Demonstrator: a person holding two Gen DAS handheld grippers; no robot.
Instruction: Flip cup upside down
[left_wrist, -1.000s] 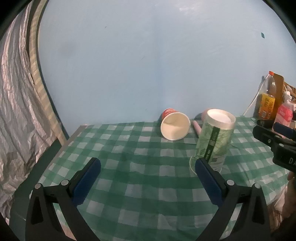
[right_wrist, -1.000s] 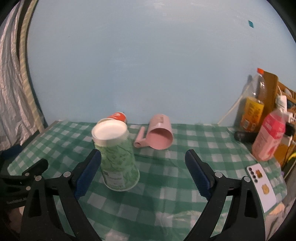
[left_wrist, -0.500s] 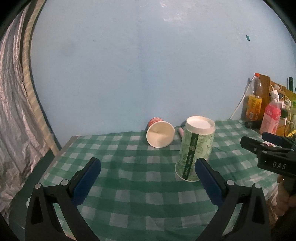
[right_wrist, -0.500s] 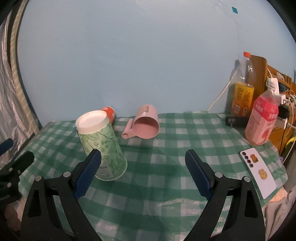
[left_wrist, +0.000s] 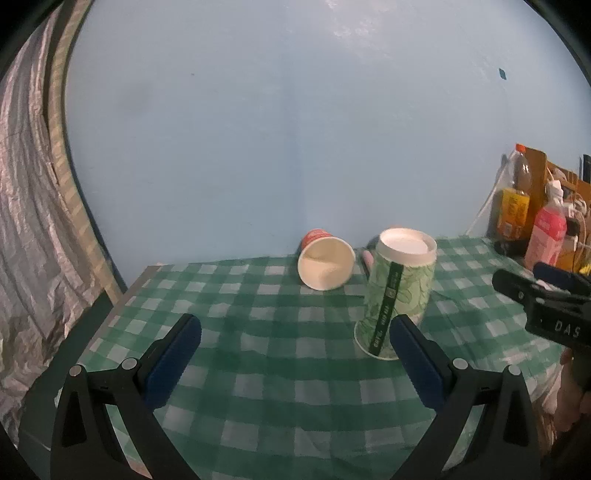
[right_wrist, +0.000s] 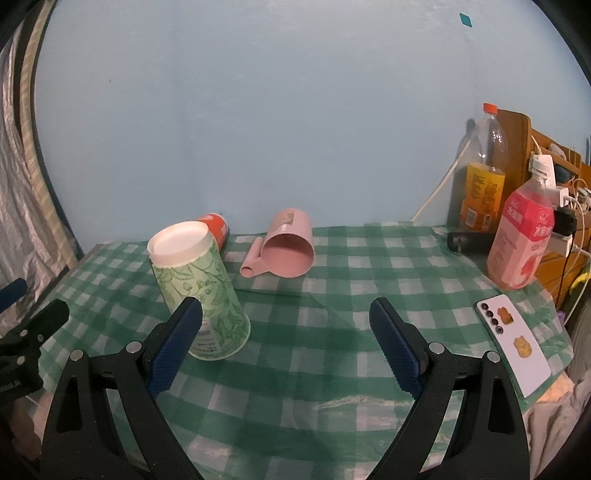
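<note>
My fingers (right_wrist: 175, 347) on the right gripper (right_wrist: 286, 343) stood spread wide with nothing between them, and the left gripper (left_wrist: 295, 354) was just as wide apart and just as empty. The tall green leaf-patterned paper cup (right_wrist: 197, 288) stood mouth down on the green-and-white checked tablecloth (right_wrist: 332, 350), its white base facing up, just beyond my right gripper's left pad and, in the left view, just beyond the left gripper's right pad (left_wrist: 415, 363). I judged the flip of this one done.

Behind it a red-and-white paper cup (left_wrist: 325, 263) lay on its side with its mouth toward me, and a pink plastic mug with a handle (right_wrist: 288, 249) lay tipped over beside it.

I took such a paper cup to be very light and thin-walled, soft enough to dent or oval under a hard squeeze, and likely to roll when lying down. I would have gripped it across the mid-body, away from the rolled rim, with gentle pressure. The mug looked stiffer and somewhat heavier; its smooth wall could slip, so I'd have pinched its wall near the rim.
</note>
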